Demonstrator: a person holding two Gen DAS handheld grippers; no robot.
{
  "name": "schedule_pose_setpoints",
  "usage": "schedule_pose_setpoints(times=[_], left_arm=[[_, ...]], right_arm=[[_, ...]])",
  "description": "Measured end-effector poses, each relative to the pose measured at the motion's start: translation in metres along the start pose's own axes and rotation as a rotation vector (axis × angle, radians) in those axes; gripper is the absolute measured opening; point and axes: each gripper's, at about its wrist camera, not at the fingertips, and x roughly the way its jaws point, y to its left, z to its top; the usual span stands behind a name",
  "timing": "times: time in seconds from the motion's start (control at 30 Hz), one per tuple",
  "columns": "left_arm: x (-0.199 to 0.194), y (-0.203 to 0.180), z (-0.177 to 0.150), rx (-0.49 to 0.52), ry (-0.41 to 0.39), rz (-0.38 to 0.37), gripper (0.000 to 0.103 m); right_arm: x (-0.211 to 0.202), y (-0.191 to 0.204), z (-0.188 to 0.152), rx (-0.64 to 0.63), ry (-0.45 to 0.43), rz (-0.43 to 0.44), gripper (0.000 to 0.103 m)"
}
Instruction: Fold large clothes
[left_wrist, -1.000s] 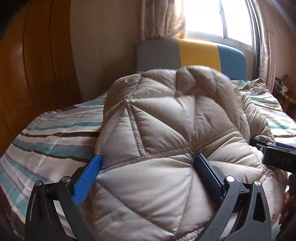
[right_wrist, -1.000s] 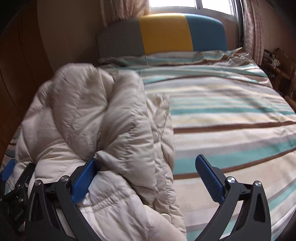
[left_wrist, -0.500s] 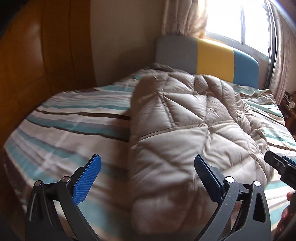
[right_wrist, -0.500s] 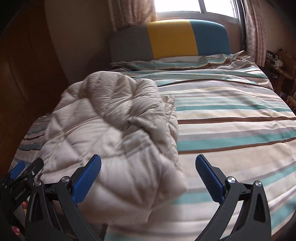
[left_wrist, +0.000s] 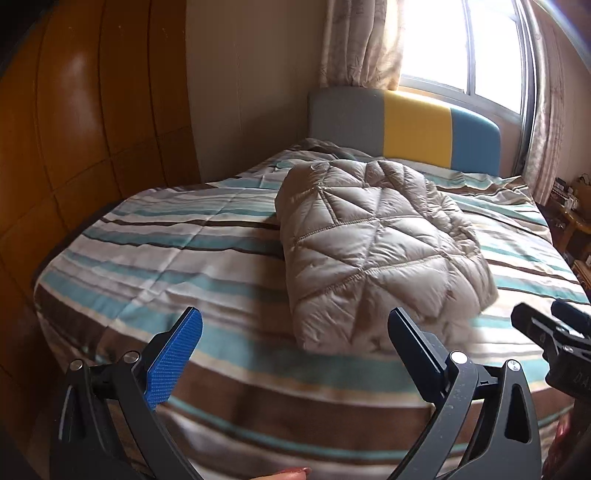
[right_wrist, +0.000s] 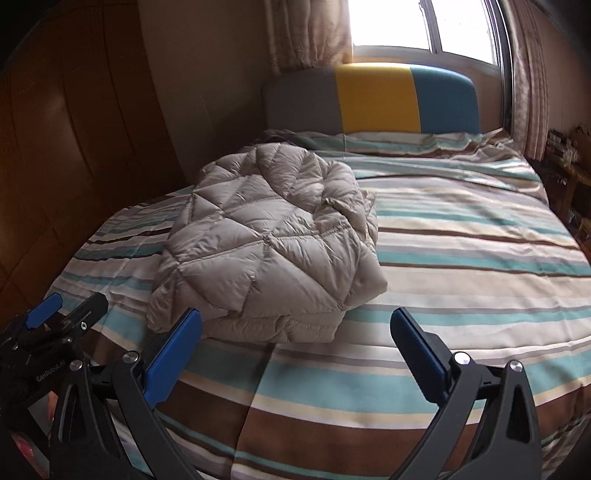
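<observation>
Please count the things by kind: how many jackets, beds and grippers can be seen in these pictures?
Folded beige quilted jacket: 1
Bed with striped cover: 1
Grippers, both open and empty: 2, left gripper, right gripper
Total: 4

The left gripper (left_wrist: 295, 347) is held level, its jaws spread wide with nothing between them. The right gripper (right_wrist: 295, 347) is held the same way, jaws wide apart and empty. Each appears at the near edge of the other's view, side by side and apart. A fingertip (left_wrist: 291, 472) shows beneath the left gripper.
</observation>
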Motion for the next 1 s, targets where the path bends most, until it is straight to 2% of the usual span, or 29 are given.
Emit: schedule_pose_setpoints(times=[0.2, 0.4, 1.0], left_arm=[[-0.027, -0.002, -0.004, 0.004, -0.061, 0.004, 0.1], [-0.028, 0.003, 0.0, -0.032, -0.053, -0.004, 0.1], [-0.023, 0.005, -0.003, -0.034, -0.028, -0.017, 0.1]], right_arm=[[-0.022, 0.003, -0.001, -0.019, -0.059, -0.037, 0.101], [-0.032, 0.0, 0.0, -0.019, -0.079, -0.036, 0.101], [-0.029, -0.001, -0.003, -0.007, -0.063, -0.029, 0.101]])
